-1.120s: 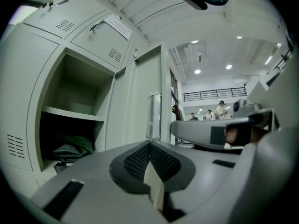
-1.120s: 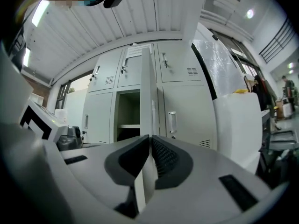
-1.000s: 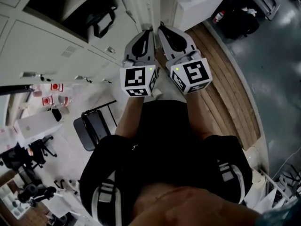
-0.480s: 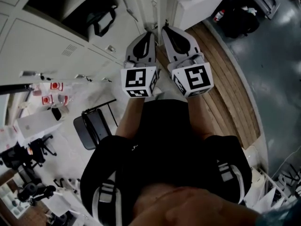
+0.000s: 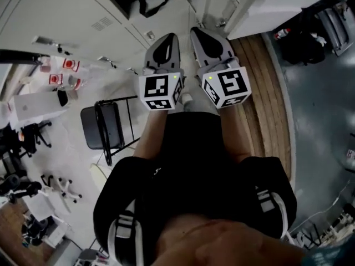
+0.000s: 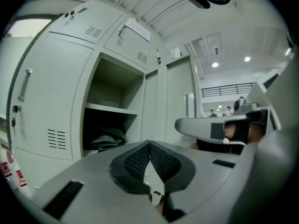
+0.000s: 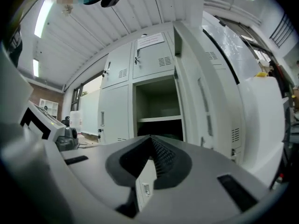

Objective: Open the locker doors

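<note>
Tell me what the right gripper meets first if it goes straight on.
Likely nothing before the open locker: the right gripper points into the dark space below its shelf. Depth unclear.

The locker doors [image 6: 51, 92] are plain pale grey-white, and the bag [image 6: 106, 140] in the open compartment is dark. The left tool [image 5: 170, 36] and right tool [image 5: 194, 32] are light grey with black ribbed pads — each cube on them bears black-and-white square markers and a small green dot. The folding chair [image 5: 104, 131] is black, the wood planks [image 5: 266, 87] are brown — the person's clothing [image 5: 194, 165] is black with white stripes.
</note>
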